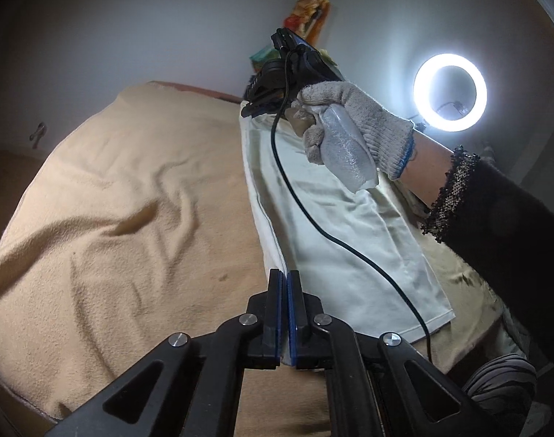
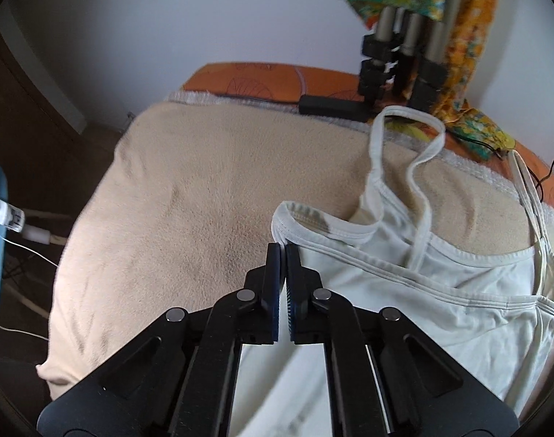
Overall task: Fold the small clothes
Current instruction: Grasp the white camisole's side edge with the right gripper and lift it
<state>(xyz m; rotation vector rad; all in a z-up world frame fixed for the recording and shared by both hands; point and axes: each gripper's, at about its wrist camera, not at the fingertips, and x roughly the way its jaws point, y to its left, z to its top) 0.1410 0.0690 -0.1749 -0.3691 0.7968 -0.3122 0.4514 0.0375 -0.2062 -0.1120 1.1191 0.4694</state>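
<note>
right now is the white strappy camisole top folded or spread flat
Folded lengthwise: the white strappy camisole top lies as a narrow doubled strip on the beige blanket, both closed grippers, left and right, pinching its layered edge.

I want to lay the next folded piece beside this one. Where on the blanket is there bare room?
The beige blanket is bare left of the white camisole, out to its rumpled left edge. The far right corner is crowded: camisole straps, black tripod clamps and patterned cloth. Both grippers, left and right, pinch the camisole's left edge.
</note>
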